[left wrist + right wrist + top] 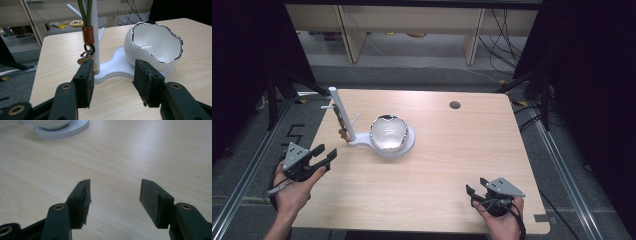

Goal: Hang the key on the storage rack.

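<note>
My left gripper (pixel 113 83) stands open with nothing between its jaws. Just ahead, a keyring (pixel 87 40) hangs by its green cord from the white stand (pixel 95 27), so it dangles free to grab. Right of that sits the bowl (pixel 156 45). My right gripper (pixel 115 200) rests open and empty, well apart.

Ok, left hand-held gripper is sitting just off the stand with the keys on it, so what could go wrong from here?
1. The left hand-held gripper is open and level with the stand. Pushing in could knock the thin post and tip it.
2. The bowl sits on the stand's base, so a bumped stand may carry it along or spill it off.
3. The keys hang loose from a cord beside the post; a grab could catch the post too, or set them swinging.
</note>
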`<state>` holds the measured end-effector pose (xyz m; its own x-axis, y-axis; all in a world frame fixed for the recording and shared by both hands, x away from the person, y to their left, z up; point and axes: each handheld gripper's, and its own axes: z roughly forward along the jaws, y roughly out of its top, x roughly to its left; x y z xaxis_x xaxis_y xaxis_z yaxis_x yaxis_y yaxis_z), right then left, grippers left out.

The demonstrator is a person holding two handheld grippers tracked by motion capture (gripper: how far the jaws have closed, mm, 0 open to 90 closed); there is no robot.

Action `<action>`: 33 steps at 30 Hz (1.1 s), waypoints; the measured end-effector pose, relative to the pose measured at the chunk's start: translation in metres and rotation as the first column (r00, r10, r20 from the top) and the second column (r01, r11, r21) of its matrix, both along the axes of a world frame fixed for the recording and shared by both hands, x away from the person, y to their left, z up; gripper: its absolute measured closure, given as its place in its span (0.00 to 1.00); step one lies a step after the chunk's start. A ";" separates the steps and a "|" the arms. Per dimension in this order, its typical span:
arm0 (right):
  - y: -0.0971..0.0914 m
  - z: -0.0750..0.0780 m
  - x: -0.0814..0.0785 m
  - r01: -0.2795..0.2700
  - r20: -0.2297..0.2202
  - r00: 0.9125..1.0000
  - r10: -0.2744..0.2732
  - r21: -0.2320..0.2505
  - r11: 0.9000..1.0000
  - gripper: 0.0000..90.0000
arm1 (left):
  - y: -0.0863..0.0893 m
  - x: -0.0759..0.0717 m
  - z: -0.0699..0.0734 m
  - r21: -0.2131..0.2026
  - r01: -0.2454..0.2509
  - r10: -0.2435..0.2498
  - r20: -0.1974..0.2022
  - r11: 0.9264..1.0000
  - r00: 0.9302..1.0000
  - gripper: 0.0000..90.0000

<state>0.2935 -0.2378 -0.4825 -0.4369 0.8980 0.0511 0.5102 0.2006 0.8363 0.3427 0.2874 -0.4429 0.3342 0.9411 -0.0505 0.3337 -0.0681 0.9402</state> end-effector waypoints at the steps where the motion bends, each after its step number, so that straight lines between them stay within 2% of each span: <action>1: 0.000 0.000 0.000 -0.002 0.000 1.000 0.002 0.001 1.000 0.48 | 0.000 -0.001 -0.001 -0.002 -0.003 0.003 0.000 1.000 1.000 0.55; 4: 0.001 0.000 -0.001 0.011 -0.010 1.000 -0.011 0.008 1.000 0.48 | 0.001 -0.004 -0.007 0.001 -0.007 0.007 -0.005 1.000 1.000 0.55; 6: 0.000 -0.001 0.000 0.001 0.006 1.000 -0.001 0.009 1.000 0.48 | 0.002 -0.006 -0.013 -0.001 -0.011 0.011 -0.005 1.000 1.000 0.54; 10: -0.001 -0.001 0.000 0.004 0.001 1.000 -0.004 0.012 1.000 0.48 | 0.001 -0.010 -0.022 -0.003 -0.009 0.009 -0.006 1.000 1.000 0.52; 11: -0.001 -0.002 0.001 0.012 0.011 1.000 -0.012 -0.004 1.000 0.48 | 0.001 -0.011 -0.025 -0.001 -0.008 0.008 -0.012 1.000 1.000 0.52; 12: 0.000 -0.002 0.000 0.019 0.003 1.000 -0.019 0.002 1.000 0.48 | 0.000 -0.012 -0.028 -0.003 -0.008 0.008 -0.019 1.000 1.000 0.51; 13: 0.001 0.000 -0.003 0.029 -0.032 0.999 -0.028 0.024 0.999 0.48 | 0.000 -0.013 -0.033 -0.002 -0.007 0.006 -0.024 1.000 1.000 0.51; 14: 0.000 0.000 -0.002 0.016 -0.016 1.000 -0.016 0.015 1.000 0.48 | 0.000 -0.014 -0.035 -0.001 -0.008 0.008 -0.029 1.000 1.000 0.50; 17: 0.000 0.000 -0.002 0.017 -0.016 1.000 -0.017 0.015 1.000 0.48 | 0.000 -0.016 -0.045 -0.001 -0.015 0.015 -0.040 1.000 0.999 0.50; 19: -0.001 -0.002 0.001 0.008 0.005 1.000 -0.008 -0.012 1.000 0.48 | 0.000 -0.018 -0.052 -0.002 -0.021 0.021 -0.042 1.000 0.999 0.49; 20: -0.001 -0.001 0.000 0.005 -0.002 1.000 -0.005 0.001 1.000 0.48 | 0.000 -0.019 -0.055 -0.003 -0.021 0.021 -0.038 1.000 0.999 0.49; 24: -0.002 -0.002 0.000 0.003 0.002 1.000 -0.003 -0.002 1.000 0.47 | 0.001 -0.021 -0.068 -0.001 -0.023 0.023 -0.032 1.000 0.999 0.49; 31: -0.002 -0.001 -0.001 0.002 -0.003 1.000 -0.002 0.005 1.000 0.47 | 0.003 -0.022 -0.078 -0.003 -0.033 0.033 -0.021 0.999 0.999 0.48; 33: -0.002 -0.002 -0.001 0.003 -0.005 1.000 -0.003 0.006 1.000 0.47 | 0.003 -0.023 -0.080 -0.001 -0.038 0.038 -0.029 0.999 0.999 0.48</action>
